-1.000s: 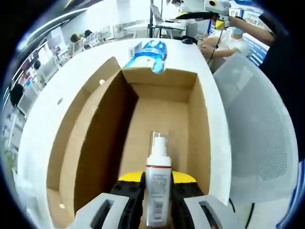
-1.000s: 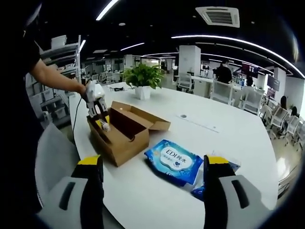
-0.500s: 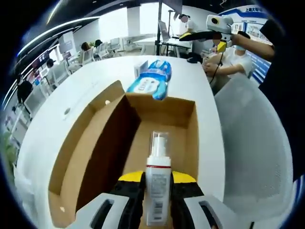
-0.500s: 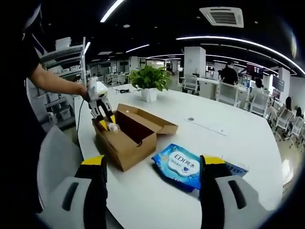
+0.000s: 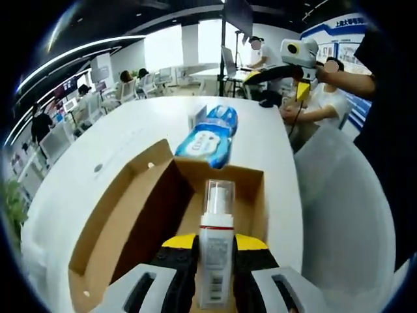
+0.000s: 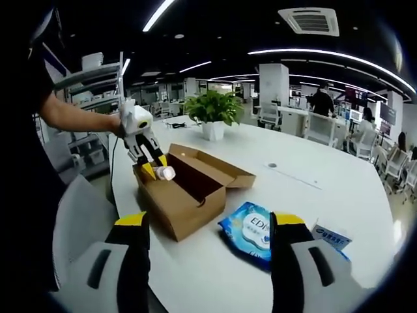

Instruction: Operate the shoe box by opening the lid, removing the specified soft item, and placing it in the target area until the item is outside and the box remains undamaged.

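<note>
In the left gripper view, the left gripper [image 5: 215, 261] has its yellow-tipped jaws pressed against the sides of a white spray bottle [image 5: 215, 251] with a clear cap, holding it upright above the near end of the open cardboard box [image 5: 140, 228]. The box's lid flap [image 5: 114, 208] leans out to the left, and the part of the inside that shows is bare brown card; the bottle and jaws cover the near floor. Just past the far wall of the box a blue pack of wet wipes [image 5: 208, 135] lies on the white table [image 5: 71, 189], outside the box. A white mesh chair [image 5: 342, 215] stands at the right. Farther off, the right gripper [image 5: 296, 55] is held up by a person's arm.

In the right gripper view, the right gripper [image 6: 208, 261] has its jaws spread wide with nothing between them. This view shows the box [image 6: 189, 192] from outside, with its lid folded back on the far side, and the left gripper [image 6: 155, 166] at its left end with the bottle [image 6: 164, 173] in its jaws, just above the rim. The wipes pack [image 6: 257, 231] lies to the right of the box, near it. A second, smaller blue packet [image 6: 329, 238] lies further right, and a potted plant [image 6: 214, 114] stands farther back on the table [image 6: 313, 195].
</note>
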A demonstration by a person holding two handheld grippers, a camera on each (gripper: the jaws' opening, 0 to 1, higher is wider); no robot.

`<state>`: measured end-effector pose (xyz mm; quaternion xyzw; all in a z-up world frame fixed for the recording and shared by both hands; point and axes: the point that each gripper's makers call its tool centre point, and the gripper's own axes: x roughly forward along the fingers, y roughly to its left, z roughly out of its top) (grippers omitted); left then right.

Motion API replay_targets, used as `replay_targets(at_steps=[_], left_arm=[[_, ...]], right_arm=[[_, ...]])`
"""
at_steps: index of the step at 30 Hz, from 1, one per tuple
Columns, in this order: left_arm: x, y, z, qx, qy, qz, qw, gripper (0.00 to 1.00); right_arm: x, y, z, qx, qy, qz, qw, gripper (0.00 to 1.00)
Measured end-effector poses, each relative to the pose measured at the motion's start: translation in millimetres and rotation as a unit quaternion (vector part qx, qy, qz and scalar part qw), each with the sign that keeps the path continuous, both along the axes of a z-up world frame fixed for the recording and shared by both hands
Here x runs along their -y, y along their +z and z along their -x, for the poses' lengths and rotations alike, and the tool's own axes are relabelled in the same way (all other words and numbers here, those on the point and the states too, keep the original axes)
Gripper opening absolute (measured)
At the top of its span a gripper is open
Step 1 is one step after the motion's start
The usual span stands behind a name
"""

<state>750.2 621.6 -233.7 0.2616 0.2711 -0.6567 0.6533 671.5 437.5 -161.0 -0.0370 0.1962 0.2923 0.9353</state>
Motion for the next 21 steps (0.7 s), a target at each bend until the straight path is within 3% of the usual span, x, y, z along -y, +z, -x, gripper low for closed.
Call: replay_targets(at_steps=[21], left_arm=[[36, 28.9, 23.6, -0.016, 0.023, 0.089, 0.9956, 0.20]], right_arm=[[-38, -1.0, -12, 0.003, 0.031, -0.036, 0.9989, 0.58]])
